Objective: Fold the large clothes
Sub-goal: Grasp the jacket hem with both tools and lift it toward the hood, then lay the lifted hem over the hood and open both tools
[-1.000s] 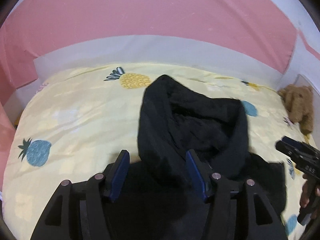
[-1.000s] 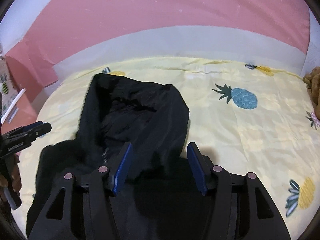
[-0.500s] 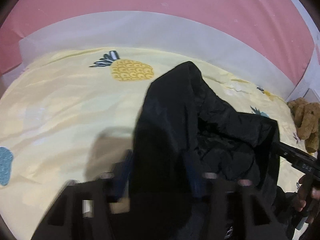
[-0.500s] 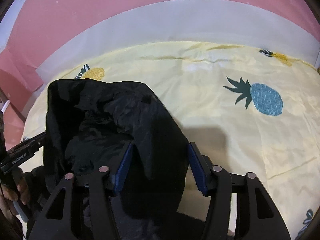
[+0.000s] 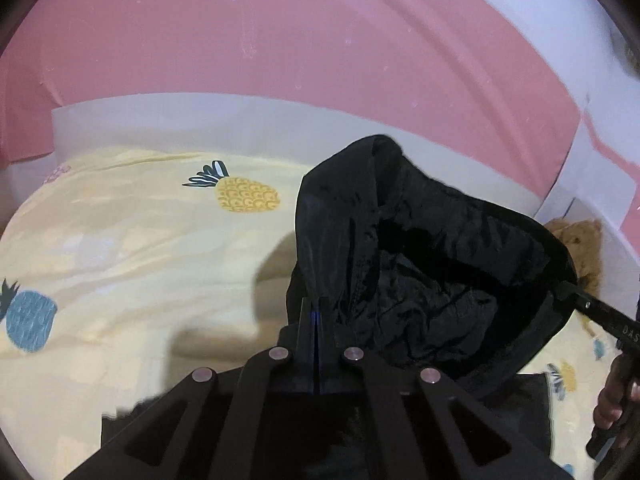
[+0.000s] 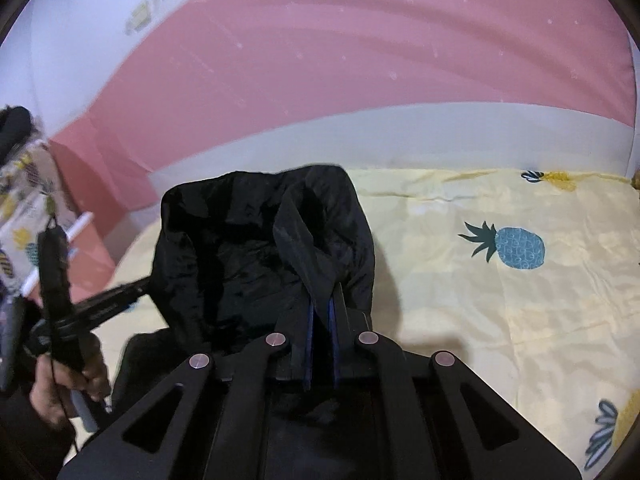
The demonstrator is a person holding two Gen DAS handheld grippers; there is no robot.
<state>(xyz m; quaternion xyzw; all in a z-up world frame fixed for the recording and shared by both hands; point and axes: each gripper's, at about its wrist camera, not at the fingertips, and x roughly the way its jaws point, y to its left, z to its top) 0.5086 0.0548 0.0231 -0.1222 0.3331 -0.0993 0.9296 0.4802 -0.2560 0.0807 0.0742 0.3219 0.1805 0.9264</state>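
Two wrist fisheyes, both looking forward along the fingers, across the bed to the far pink wall.

Left wrist cam: sits right behind the left gripper (image 5: pixel 316 320), close on the black jacket (image 5: pixel 420 264), angled slightly down; right gripper (image 5: pixel 600 316) enters at its right edge, teddy bear (image 5: pixel 580 240) far right. Right wrist cam: same setup behind the right gripper (image 6: pixel 322 312), equally close on the jacket (image 6: pixel 256 240); left gripper (image 6: pixel 108 300) enters at its left edge. Shared: the jacket hood, yellow pineapple sheet (image 5: pixel 120 248) (image 6: pixel 500 312), white band and pink wall (image 5: pixel 280 40) (image 6: pixel 360 60).
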